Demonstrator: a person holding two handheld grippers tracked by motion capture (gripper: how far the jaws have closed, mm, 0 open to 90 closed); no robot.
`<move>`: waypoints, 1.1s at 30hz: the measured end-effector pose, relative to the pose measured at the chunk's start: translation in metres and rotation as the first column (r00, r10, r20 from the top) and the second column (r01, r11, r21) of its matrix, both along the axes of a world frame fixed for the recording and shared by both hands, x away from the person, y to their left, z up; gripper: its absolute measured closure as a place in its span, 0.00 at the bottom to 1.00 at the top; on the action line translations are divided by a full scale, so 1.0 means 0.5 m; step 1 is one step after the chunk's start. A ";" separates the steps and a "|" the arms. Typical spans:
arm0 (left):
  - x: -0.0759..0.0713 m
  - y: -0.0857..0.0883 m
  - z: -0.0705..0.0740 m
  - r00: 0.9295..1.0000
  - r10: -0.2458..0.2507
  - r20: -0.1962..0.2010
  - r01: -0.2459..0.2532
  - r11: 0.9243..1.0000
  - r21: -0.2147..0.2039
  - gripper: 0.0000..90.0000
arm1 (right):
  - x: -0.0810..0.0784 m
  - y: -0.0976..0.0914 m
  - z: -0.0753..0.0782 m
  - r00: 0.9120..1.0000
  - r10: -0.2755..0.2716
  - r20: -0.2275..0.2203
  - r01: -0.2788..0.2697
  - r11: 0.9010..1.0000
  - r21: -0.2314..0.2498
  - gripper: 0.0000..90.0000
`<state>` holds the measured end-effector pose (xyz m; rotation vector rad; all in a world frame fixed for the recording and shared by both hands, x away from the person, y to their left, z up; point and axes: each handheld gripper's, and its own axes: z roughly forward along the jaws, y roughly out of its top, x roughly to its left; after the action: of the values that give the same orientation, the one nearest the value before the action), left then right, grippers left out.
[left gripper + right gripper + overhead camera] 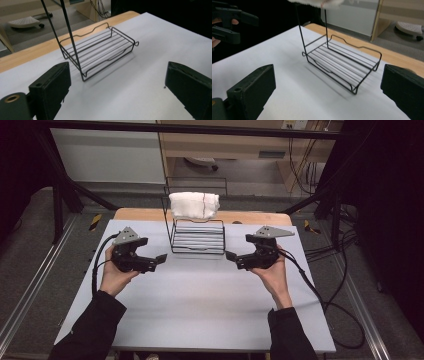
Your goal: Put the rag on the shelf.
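Broadly, the pale surface point(200, 310) carries a black wire rack point(198, 237) near its far edge, midway between the two side edges. Its flat slatted tray point(100, 53) holds nothing; a white folded cloth point(194, 205) is draped over the top rail, above the tray's far side. Nothing stands between the rack and either hand. The left gripper point(161, 258) hovers just beside the rack's left side, and the right gripper point(231, 255) just beside its right, both pointing inward. Each one's jaws stand wide apart with nothing between them.
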<state>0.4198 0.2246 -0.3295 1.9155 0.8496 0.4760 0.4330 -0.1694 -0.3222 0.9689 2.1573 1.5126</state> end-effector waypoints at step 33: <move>-0.098 0.098 -0.176 0.995 0.018 -0.096 -0.014 0.999 0.035 0.07 | -0.105 -0.111 -0.196 0.989 0.010 -0.150 -0.016 0.999 -0.038 0.00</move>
<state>0.3710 0.2738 -0.4173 1.9772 0.9251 0.4128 0.3804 -0.2248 -0.4200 1.0893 2.2917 1.4395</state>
